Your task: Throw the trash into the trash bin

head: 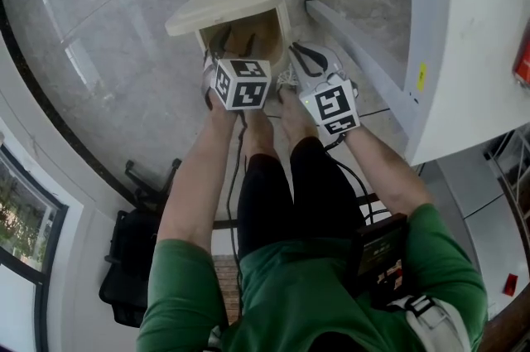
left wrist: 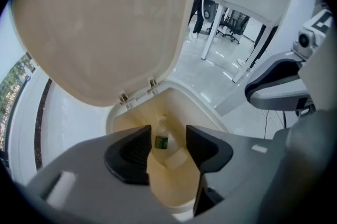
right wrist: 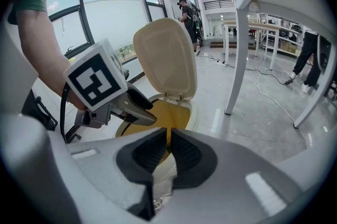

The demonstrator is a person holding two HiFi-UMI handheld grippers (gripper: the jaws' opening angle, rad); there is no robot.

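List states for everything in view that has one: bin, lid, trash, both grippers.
Cream plastic trash bin: upright on the floor, trash inside.
Hinged cream lid: swung open, standing up.
Clear plastic bottle with green label: lying inside the bin, touched by neither gripper.
Left gripper: jaws apart, empty, above the bin's opening.
Right gripper: jaws nearly together, nothing seen between them.

Matt plastic trash bin, glossy smooth floor

Green shirt, black trousers; grey left tool, paler right tool.
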